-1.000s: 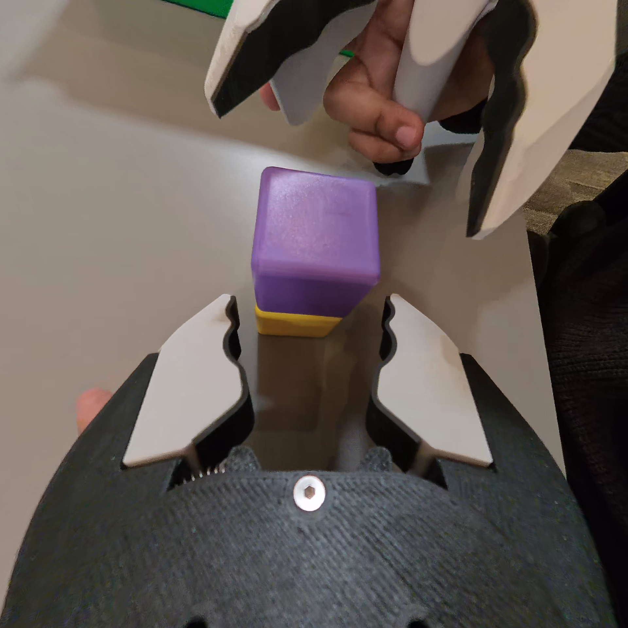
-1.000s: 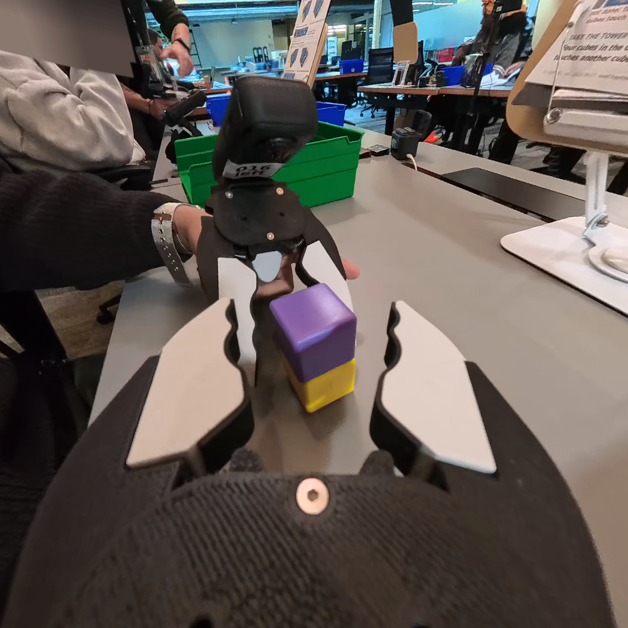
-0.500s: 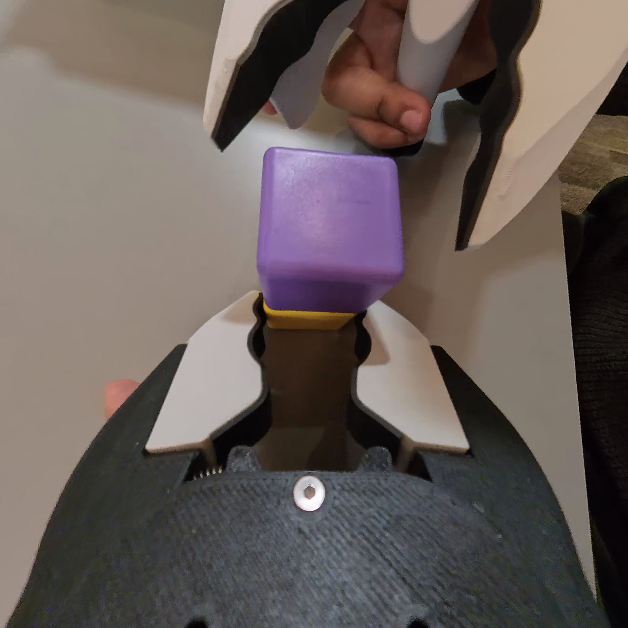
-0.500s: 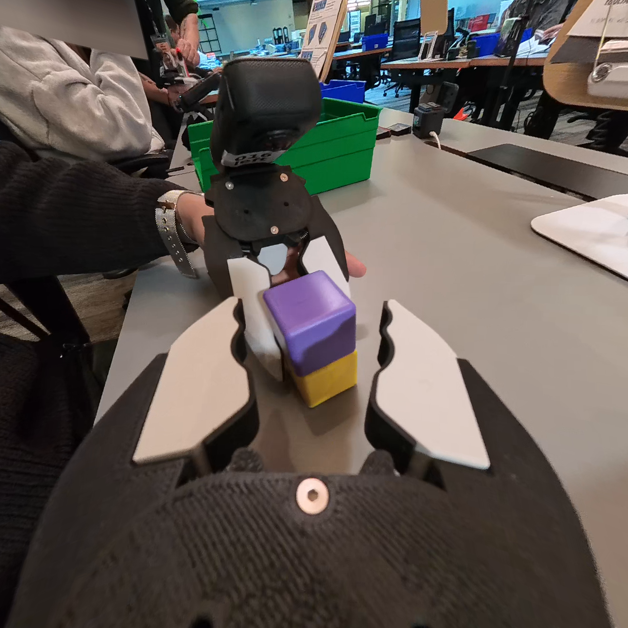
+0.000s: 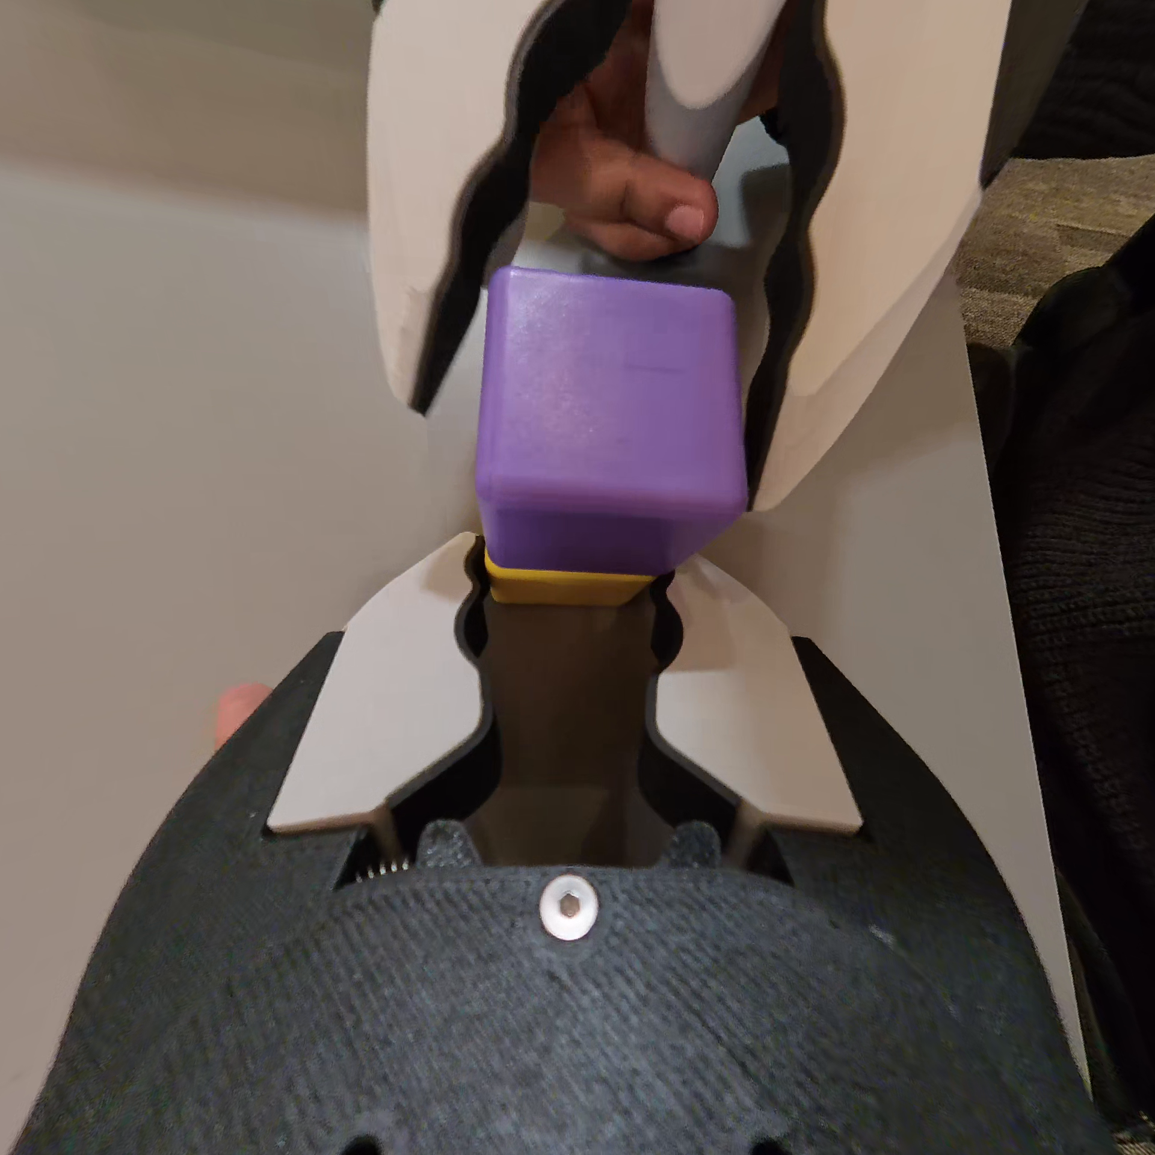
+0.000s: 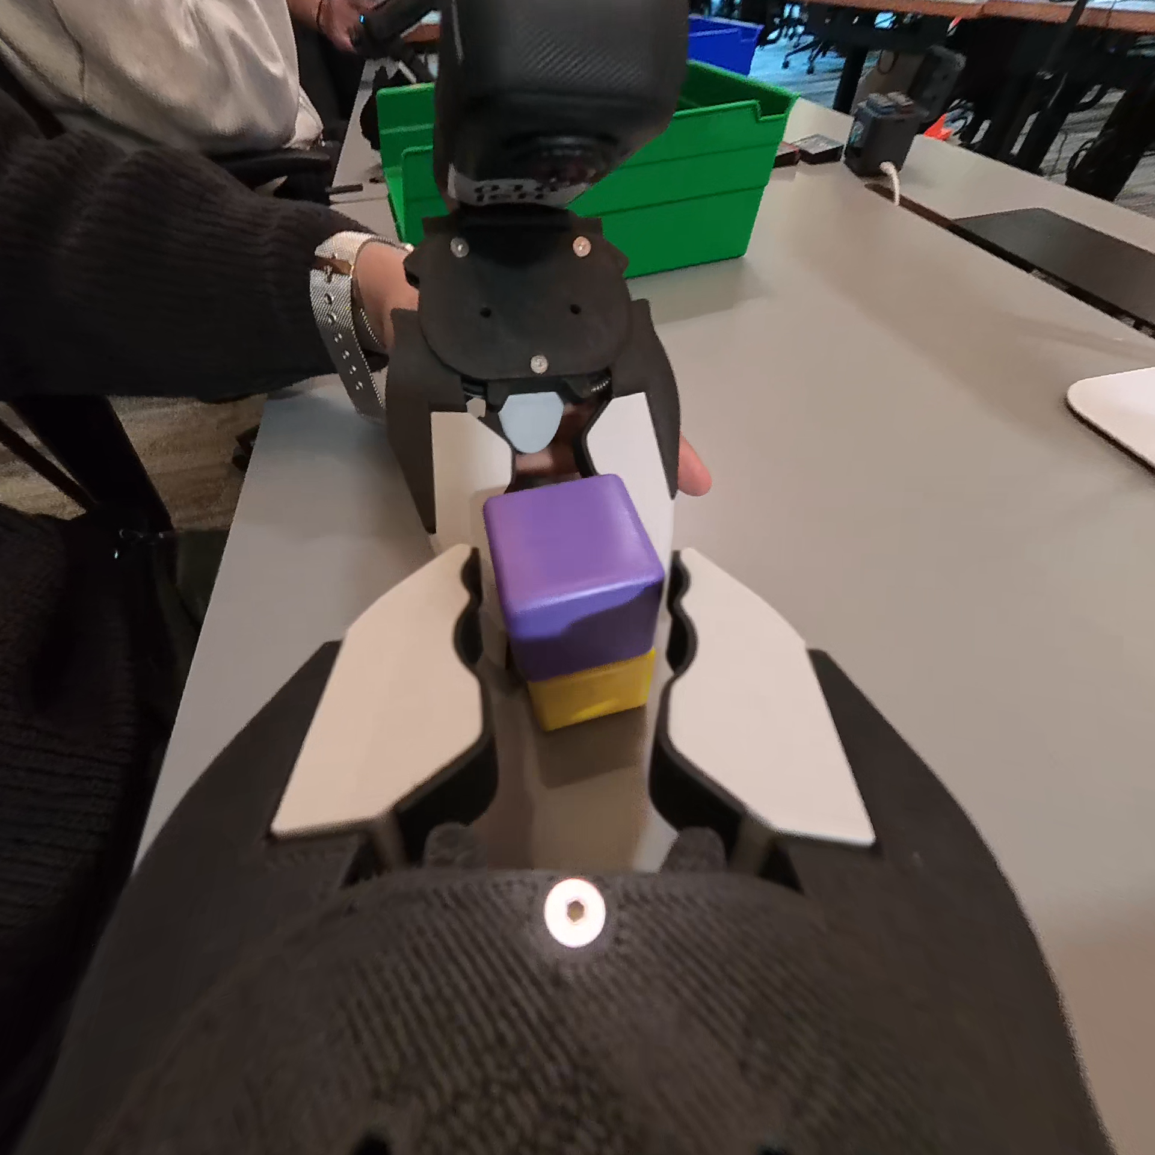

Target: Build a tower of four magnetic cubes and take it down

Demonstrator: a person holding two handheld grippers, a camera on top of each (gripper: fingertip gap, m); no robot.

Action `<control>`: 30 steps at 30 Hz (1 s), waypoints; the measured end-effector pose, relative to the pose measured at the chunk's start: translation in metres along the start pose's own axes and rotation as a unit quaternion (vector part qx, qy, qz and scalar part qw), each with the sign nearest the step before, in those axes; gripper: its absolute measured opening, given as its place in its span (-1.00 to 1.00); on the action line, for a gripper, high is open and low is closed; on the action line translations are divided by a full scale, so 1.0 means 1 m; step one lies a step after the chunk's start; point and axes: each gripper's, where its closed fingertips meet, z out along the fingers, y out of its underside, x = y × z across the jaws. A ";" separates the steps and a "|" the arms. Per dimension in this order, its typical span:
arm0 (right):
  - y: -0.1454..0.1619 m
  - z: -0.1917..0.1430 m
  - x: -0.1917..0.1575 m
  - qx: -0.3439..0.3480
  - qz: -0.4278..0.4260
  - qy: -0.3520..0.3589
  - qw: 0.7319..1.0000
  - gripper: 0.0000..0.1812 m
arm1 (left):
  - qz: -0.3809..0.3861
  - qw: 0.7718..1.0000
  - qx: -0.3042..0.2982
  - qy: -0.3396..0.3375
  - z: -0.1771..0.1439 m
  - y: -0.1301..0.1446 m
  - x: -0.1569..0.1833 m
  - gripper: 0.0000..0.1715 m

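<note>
Your left gripper (image 5: 567,578) pinches the smooth yellow cube (image 5: 565,587) under the purple cube (image 5: 609,412); right gripper (image 6: 572,600) jaws straddle the purple one, contact unclear.

Open office, desk rows (image 6: 1000,262), green bins (image 6: 687,181)
</note>
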 end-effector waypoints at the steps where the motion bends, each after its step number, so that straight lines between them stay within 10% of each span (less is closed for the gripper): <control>1: 0.001 0.001 -0.001 -0.006 -0.003 0.000 1.000 -0.40 | 0.000 1.000 0.000 0.000 0.000 0.000 0.000 -0.41; 10: -0.007 0.002 0.013 -0.014 -0.056 0.073 0.996 -0.44 | 0.005 1.000 -0.002 0.003 0.000 0.000 0.001 -0.42; 18: -0.079 -0.055 0.018 0.076 -0.047 0.120 0.989 -0.44 | 0.013 1.000 -0.005 0.001 0.001 0.001 0.003 -0.41; 25: -0.096 -0.160 0.023 -0.094 -0.149 0.182 0.967 -0.44 | 0.010 1.000 -0.006 0.000 0.001 0.001 0.002 -0.41; 30: -0.032 -0.246 0.041 -0.311 -0.074 0.262 0.911 -0.44 | 0.005 1.000 -0.008 0.000 0.002 0.002 0.001 -0.41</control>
